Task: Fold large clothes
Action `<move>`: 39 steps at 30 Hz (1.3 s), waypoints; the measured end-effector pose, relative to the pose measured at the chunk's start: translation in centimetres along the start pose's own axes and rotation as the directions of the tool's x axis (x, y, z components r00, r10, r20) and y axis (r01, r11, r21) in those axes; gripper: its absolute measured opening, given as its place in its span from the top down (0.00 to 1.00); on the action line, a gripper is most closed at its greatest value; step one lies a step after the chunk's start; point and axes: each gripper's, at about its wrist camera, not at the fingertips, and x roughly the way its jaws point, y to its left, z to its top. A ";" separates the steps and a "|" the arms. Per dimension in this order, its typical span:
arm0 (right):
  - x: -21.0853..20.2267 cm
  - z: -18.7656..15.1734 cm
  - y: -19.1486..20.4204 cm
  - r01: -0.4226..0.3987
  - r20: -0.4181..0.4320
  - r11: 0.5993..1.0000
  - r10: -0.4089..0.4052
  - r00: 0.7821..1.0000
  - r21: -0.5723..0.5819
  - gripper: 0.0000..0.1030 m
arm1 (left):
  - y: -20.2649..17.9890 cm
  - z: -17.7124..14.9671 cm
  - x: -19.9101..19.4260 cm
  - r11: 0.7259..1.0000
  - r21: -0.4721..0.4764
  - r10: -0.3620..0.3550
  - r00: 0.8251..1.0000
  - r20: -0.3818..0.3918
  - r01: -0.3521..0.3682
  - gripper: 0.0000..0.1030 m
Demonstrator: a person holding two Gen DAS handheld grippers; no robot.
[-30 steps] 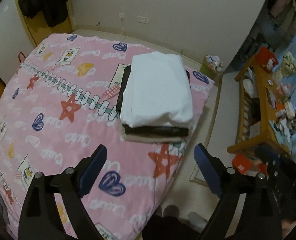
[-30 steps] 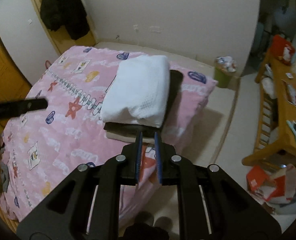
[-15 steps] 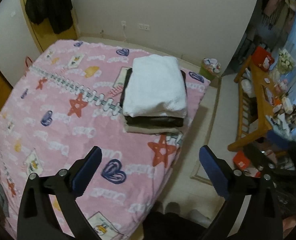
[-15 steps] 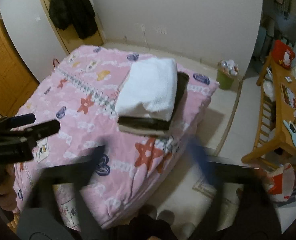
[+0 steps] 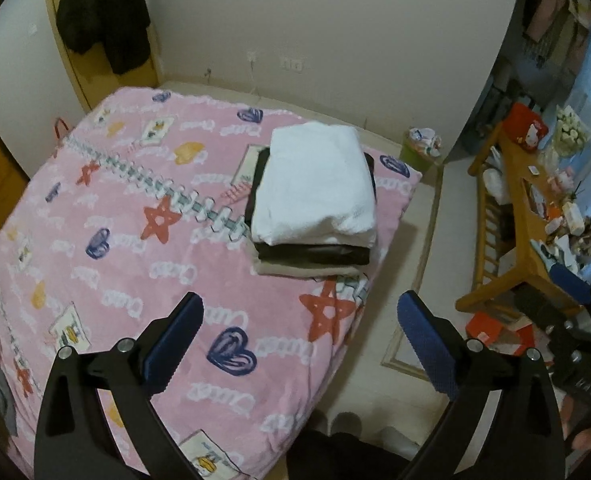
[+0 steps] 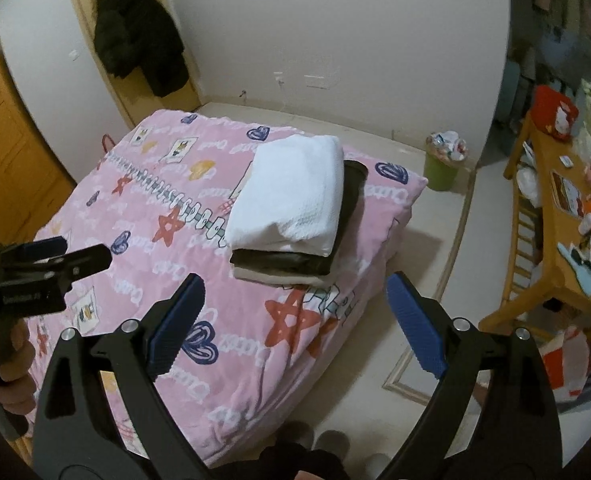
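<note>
A folded stack lies near the right edge of the pink blanket (image 5: 95, 240): a white garment (image 5: 315, 184) on top, a black one (image 5: 315, 254) under it, a beige one (image 5: 295, 270) at the bottom. My left gripper (image 5: 301, 340) hovers open, short of the stack, with nothing between its blue pads. In the right wrist view the same white garment (image 6: 291, 200) tops the pile. My right gripper (image 6: 295, 322) is also open and empty, over the bed's near corner. The left gripper (image 6: 83, 254) shows at that view's left edge, held by a hand.
A cluttered wooden bench (image 5: 527, 216) runs along the right, with red bags (image 5: 491, 328) on the floor by it. A green bin (image 5: 415, 152) stands past the bed's far corner. Dark coats (image 5: 103, 12) hang on the door. Pale floor (image 5: 407, 280) lies between bed and bench.
The right gripper went from shut to wide open. Both grippers drew back and rose from the stack, which now looks smaller and farther off.
</note>
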 end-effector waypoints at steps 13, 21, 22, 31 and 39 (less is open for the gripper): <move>-1.6 0.6 -0.5 0.014 0.005 1.000 -0.015 1.000 0.026 0.12 | 0.0 -0.1 0.1 0.998 0.039 -0.050 0.998 -0.032 0.051 0.08; -2.3 0.8 -0.4 0.036 0.016 0.998 -0.036 0.999 0.044 0.10 | 0.5 -0.2 0.2 0.994 0.022 -0.106 0.991 -0.078 0.108 0.08; -2.6 0.9 -0.3 0.046 0.023 0.998 -0.047 0.999 0.039 0.09 | 0.6 -0.2 0.2 0.994 0.022 -0.108 0.991 -0.081 0.110 0.08; -3.6 1.3 0.2 0.050 0.041 0.998 -0.051 0.998 0.030 0.06 | 0.7 0.3 0.1 0.994 0.023 -0.106 0.990 -0.088 0.109 0.08; -3.4 1.4 0.6 0.059 0.032 0.997 -0.060 0.998 0.042 0.06 | 0.8 0.7 -0.9 0.993 0.049 -0.107 0.992 -0.073 0.110 0.08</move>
